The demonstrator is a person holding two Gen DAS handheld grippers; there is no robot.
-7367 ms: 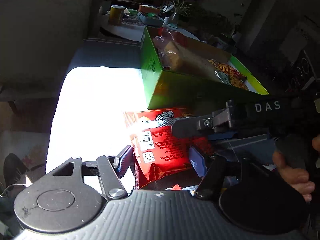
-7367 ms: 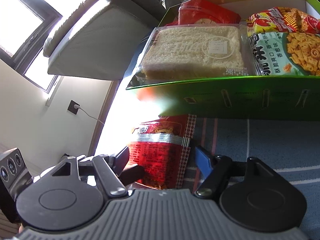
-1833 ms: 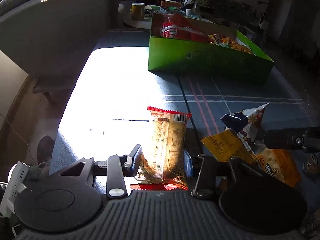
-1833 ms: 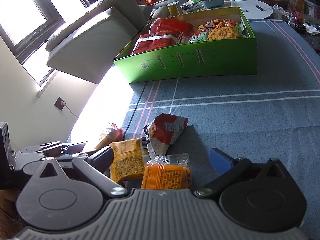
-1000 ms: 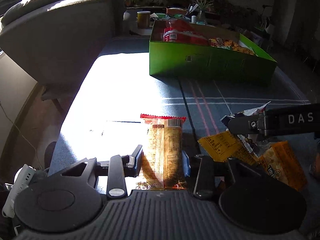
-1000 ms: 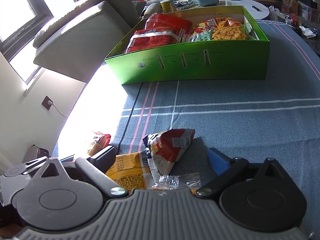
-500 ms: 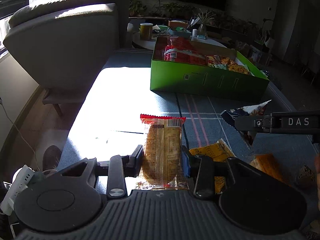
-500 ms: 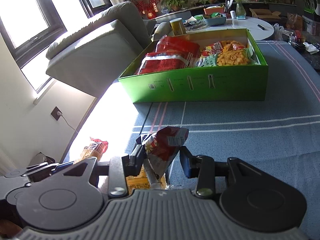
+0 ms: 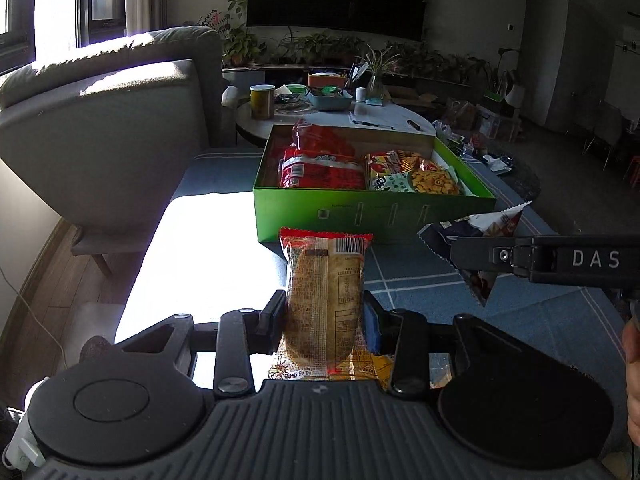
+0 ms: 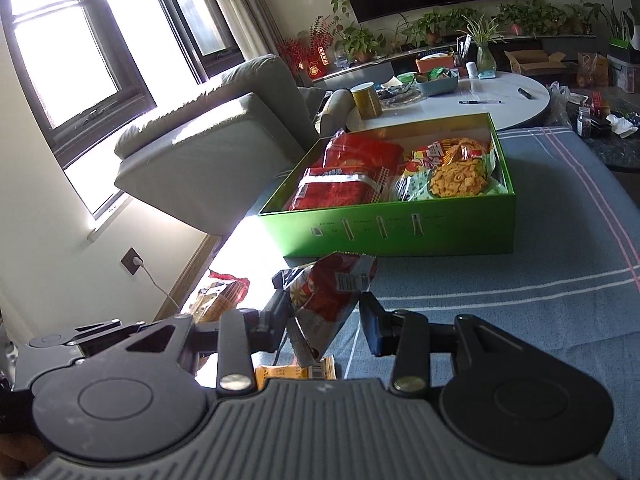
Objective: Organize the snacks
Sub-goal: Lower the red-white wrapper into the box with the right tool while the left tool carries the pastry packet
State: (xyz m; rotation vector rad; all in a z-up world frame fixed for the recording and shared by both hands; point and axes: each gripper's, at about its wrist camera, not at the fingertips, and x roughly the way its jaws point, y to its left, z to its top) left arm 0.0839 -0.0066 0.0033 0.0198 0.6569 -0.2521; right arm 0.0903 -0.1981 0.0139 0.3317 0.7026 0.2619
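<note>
In the left wrist view, a clear pastry packet (image 9: 325, 300) is being clamped by the left gripper (image 9: 322, 322), the green box (image 9: 372, 216) lying ahead. In the right wrist view, a red-and-blue snack bag (image 10: 326, 300) is being squeezed between the right gripper (image 10: 324, 322) jaws, the box beyond.

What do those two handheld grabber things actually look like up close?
Both are dark grey plastic. Each has a ribbed body, two round discs and silver screws on its linkage bars. The left gripper and right gripper each have one black and one blue pad. The right one's finger reads "DAS" in white.
</note>
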